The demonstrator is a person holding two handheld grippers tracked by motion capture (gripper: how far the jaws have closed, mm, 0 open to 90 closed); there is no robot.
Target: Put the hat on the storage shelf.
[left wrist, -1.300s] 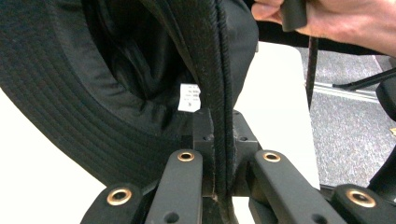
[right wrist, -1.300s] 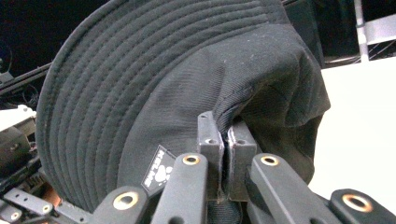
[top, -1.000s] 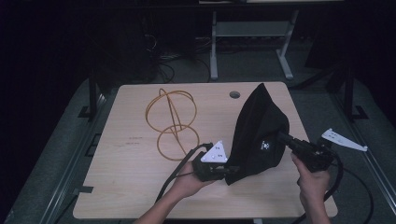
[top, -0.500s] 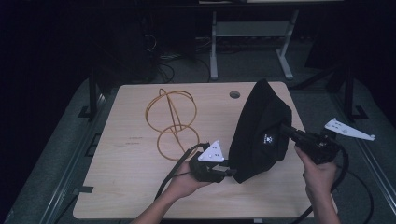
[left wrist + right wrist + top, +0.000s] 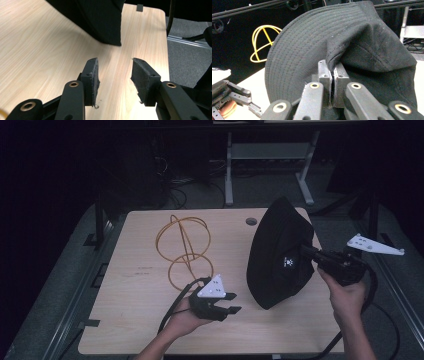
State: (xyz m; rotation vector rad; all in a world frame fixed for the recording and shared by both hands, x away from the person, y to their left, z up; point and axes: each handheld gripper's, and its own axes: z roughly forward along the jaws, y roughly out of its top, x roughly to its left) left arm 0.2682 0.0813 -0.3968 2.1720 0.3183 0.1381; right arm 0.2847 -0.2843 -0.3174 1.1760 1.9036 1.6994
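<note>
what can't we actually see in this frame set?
- High view: right gripper fingertips, hidden behind the black hat.
- High view: hat's far side and lower rim against the table, too dark.
- Left gripper view: the hat cut off by the top edge.
- Right gripper view: wire stand base, behind the hat's brim.

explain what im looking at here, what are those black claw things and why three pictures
Those are hand-held grippers: a person holds one two-jaw tool in each hand, no robot arm. The high view looks down from above on a wooden table. The other two pictures come from small cameras riding on each gripper, looking along its jaws. On the table stands a yellow wire stand. The right gripper is shut on the fabric of a black bucket hat, holding it up on edge. The left gripper sits beside the hat; its jaws have just been opening, and its own view shows bare table between the pads, with the hat's edge just ahead.
</note>
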